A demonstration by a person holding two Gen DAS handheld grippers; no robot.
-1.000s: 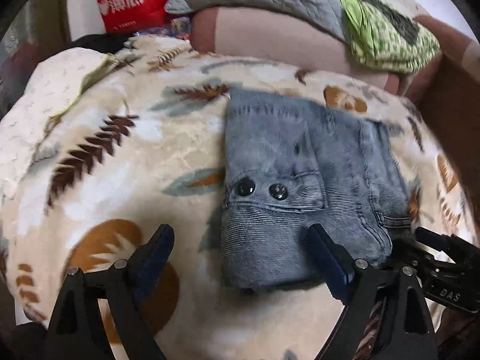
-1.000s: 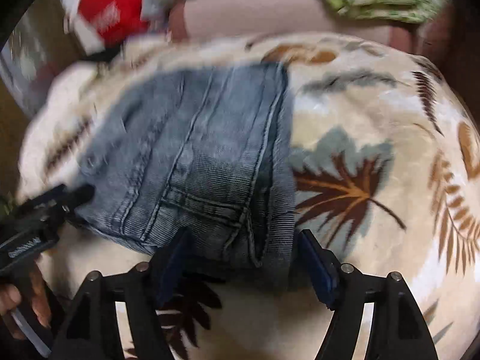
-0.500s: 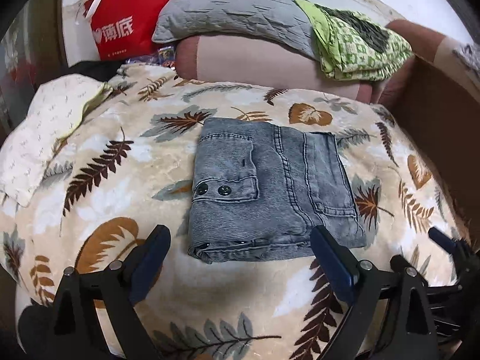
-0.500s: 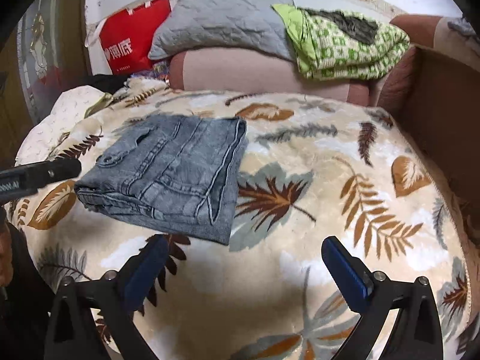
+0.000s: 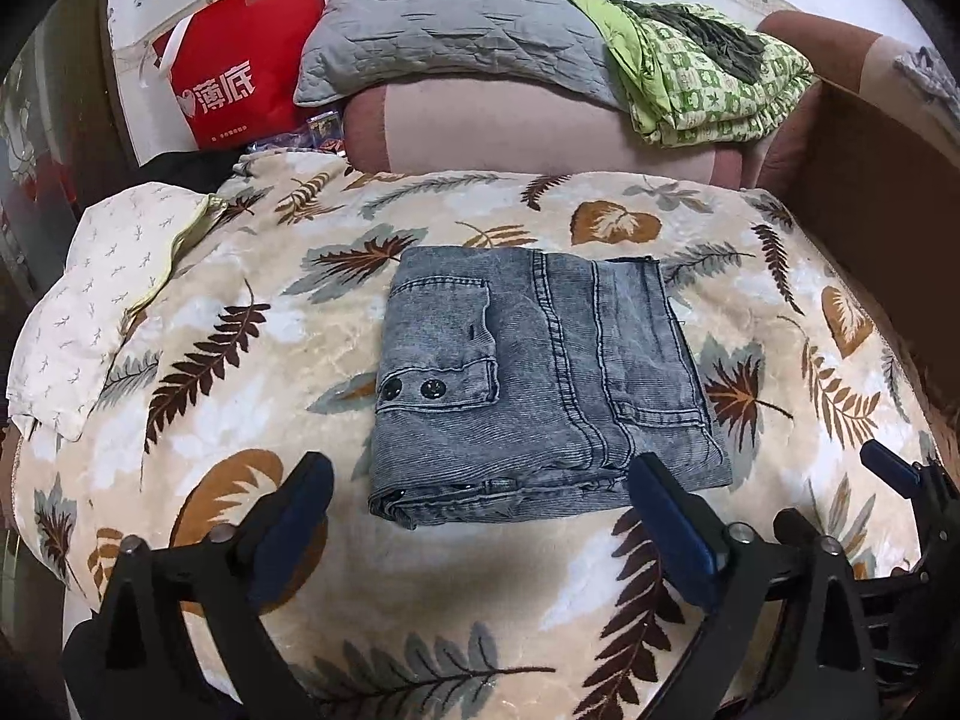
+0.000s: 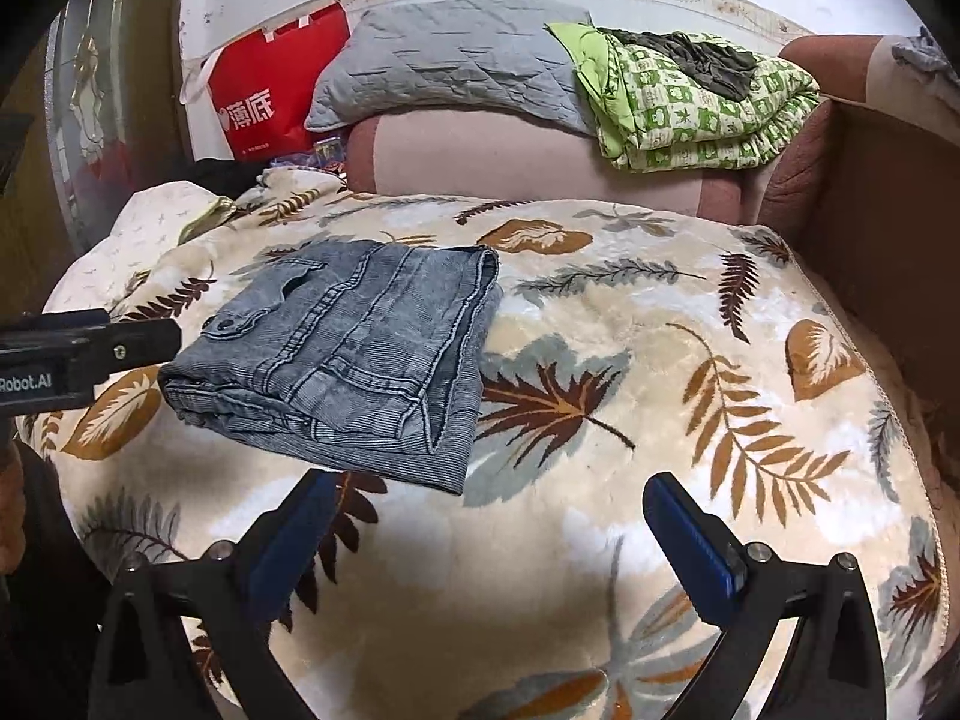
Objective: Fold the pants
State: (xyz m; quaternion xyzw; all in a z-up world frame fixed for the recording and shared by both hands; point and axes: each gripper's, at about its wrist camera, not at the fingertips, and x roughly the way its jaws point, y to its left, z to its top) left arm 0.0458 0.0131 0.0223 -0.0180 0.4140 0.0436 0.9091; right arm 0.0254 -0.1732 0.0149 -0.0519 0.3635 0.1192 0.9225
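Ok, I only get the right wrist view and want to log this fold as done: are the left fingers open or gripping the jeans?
Observer: The left gripper is open with nothing between its fingers; the pants lie folded on the blanket just ahead of it.
Operator: Is the pocket flap lying flat?
Observer: Yes, from the left wrist view the flap is flat, facing up, with two dark snap buttons side by side.

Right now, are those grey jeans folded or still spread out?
Folded. The jeans lie as a compact rectangle on the leaf-print blanket, stacked layers showing at the near edge; both grippers are open and clear.
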